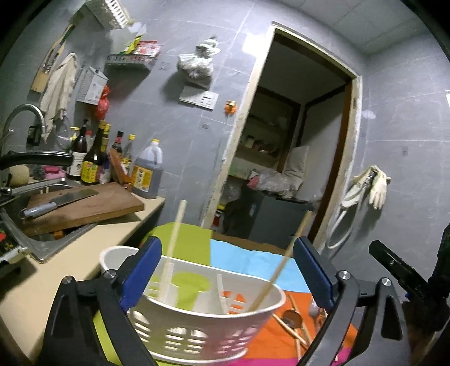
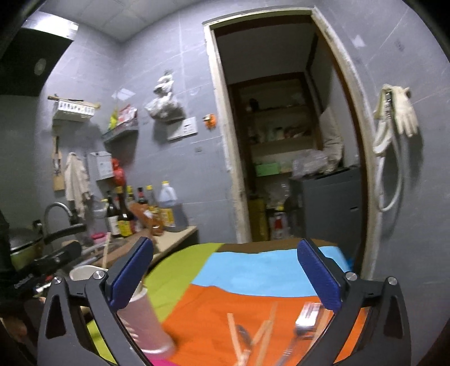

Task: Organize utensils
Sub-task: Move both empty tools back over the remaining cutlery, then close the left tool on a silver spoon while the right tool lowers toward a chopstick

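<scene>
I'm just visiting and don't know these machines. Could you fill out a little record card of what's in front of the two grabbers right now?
Place: kitchen, colourful cloth on a table
Left gripper: open, nothing held
Right gripper: open, nothing held
Holder: white slotted basket, between the left gripper's fingers, not pressed
In holder: two chopsticks, leaning
Still loose: chopsticks, spoon and fork on the orange patch
Nearby: cleaver on a cutting board, sauce bottles

Lighting: dim, cool indoor; ceiling panel [image 2: 50,26] glares at 10 o'clock. Wall shadows soft. Motion blur at 6 o'clock. Fisheye bending, dark corners.
</scene>
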A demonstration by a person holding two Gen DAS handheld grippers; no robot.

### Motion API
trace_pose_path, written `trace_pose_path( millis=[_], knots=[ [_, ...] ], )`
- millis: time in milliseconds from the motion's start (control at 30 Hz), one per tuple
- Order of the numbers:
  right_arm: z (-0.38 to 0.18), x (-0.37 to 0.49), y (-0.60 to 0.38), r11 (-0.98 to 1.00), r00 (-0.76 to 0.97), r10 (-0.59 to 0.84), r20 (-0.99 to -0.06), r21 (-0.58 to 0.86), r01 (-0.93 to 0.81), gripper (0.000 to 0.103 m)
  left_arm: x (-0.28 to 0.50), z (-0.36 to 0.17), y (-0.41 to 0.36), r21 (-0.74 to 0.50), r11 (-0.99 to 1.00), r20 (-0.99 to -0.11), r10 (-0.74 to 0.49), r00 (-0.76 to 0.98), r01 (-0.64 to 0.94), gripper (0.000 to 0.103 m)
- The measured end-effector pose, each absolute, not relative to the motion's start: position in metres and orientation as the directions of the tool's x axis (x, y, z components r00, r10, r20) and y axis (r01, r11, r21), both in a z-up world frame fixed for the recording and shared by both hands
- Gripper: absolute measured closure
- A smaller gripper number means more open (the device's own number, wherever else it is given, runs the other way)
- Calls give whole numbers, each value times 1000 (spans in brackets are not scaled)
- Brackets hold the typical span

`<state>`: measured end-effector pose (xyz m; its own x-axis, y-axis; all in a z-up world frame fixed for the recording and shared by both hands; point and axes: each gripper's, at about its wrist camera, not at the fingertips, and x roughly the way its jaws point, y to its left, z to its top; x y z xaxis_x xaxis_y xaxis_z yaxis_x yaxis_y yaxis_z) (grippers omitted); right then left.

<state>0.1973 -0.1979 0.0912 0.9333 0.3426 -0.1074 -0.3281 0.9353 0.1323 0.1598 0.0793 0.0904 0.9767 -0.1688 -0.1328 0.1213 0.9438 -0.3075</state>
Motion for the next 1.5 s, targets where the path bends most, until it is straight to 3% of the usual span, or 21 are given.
trace_pose_path(
  millis=[433, 633, 933, 1100, 1167, 1233, 1333, 1500],
  knots=[
    [75, 187, -249, 979, 958, 204, -201, 49, -199, 0, 162, 79, 7, -216, 945, -215, -291, 932, 245, 11],
    [57, 197, -268, 987, 938, 161, -308, 28, -160, 0, 163, 59, -20, -193, 941, -289, -325, 900, 278, 11],
    [25, 222, -291, 984, 871, 177, -458, 108, -144, 3, 171, 43, -54, -157, 932, -396, -362, 844, 326, 11],
    [10, 236, -297, 976, 819, 214, -532, 153, -155, 22, 187, 32, -65, -180, 925, -474, -379, 794, 335, 12],
    [3, 242, -299, 973, 797, 225, -560, 170, -155, 28, 195, 29, -69, -186, 922, -505, -387, 772, 340, 18],
    [-2, 247, -299, 968, 771, 247, -587, 193, -163, 36, 205, 26, -72, -189, 920, -534, -390, 750, 343, 32],
    [-9, 257, -297, 960, 727, 276, -628, 217, -177, 51, 225, 16, -76, -217, 913, -590, -405, 699, 346, 44],
    [-20, 274, -291, 946, 645, 323, -693, 262, -193, 67, 251, 7, -81, -244, 904, -641, -422, 642, 351, 60]
  ],
)
